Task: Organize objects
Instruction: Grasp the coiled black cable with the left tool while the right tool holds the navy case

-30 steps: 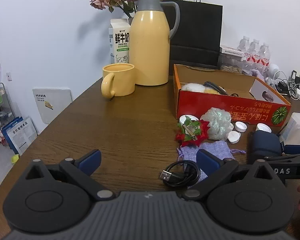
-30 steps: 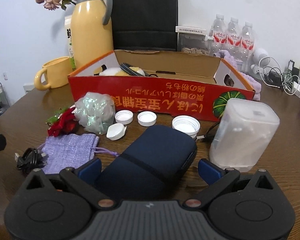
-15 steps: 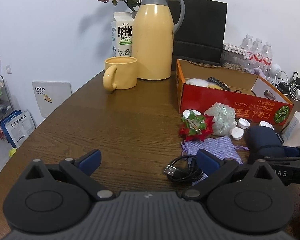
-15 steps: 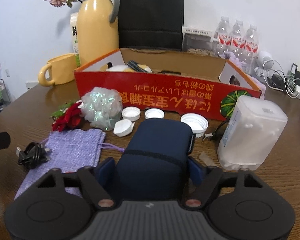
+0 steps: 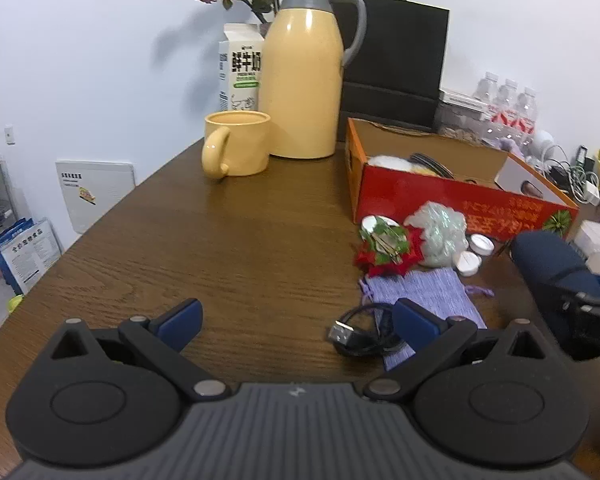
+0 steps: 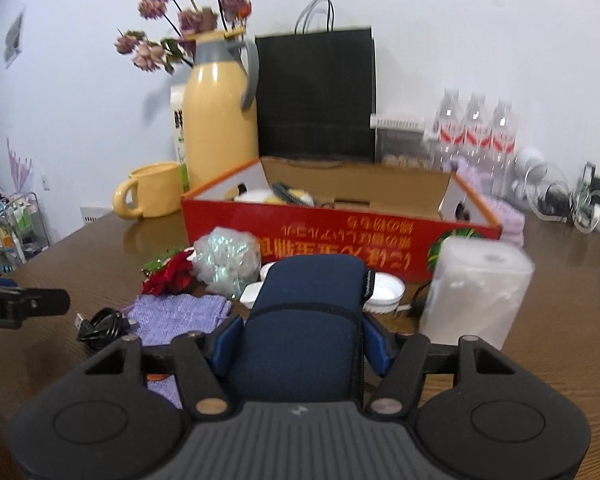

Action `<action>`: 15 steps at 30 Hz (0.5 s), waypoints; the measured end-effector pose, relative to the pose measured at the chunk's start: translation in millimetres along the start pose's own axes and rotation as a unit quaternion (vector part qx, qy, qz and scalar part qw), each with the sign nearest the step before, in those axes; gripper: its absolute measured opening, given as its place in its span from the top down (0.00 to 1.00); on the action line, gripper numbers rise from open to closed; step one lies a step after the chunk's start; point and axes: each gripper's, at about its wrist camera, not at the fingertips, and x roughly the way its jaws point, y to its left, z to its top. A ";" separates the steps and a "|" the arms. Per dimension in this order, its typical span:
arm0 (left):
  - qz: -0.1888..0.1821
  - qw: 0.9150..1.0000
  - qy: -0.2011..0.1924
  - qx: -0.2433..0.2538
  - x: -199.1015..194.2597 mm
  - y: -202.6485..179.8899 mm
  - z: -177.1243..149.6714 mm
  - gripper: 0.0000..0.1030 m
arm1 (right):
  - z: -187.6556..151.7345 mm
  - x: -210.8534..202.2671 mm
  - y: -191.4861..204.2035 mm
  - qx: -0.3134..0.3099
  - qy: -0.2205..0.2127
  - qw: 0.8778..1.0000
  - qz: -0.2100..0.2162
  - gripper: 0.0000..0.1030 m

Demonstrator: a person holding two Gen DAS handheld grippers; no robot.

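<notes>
Right gripper (image 6: 300,344): jaws just closed onto navy case (image 6: 312,320), pads pressing both sides. Lift level, clear red box (image 6: 340,236) wall. Left gripper (image 5: 296,320) jaws wide, empty.

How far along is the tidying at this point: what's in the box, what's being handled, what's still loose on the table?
Done: the red box already holds a few items. In hand: the right tongs have just been closing and now clamp the navy pouch. Left: the black cable, purple bag, red bow, mesh puff, white caps and translucent container remain outside. The left tongs are open and empty.
</notes>
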 end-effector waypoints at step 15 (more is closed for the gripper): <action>-0.029 0.998 0.032 0.043 31.7 -31.2 -5.3 0.00 | -9.7 -12.3 -3.4 -0.011 -0.020 1.000 0.011 0.41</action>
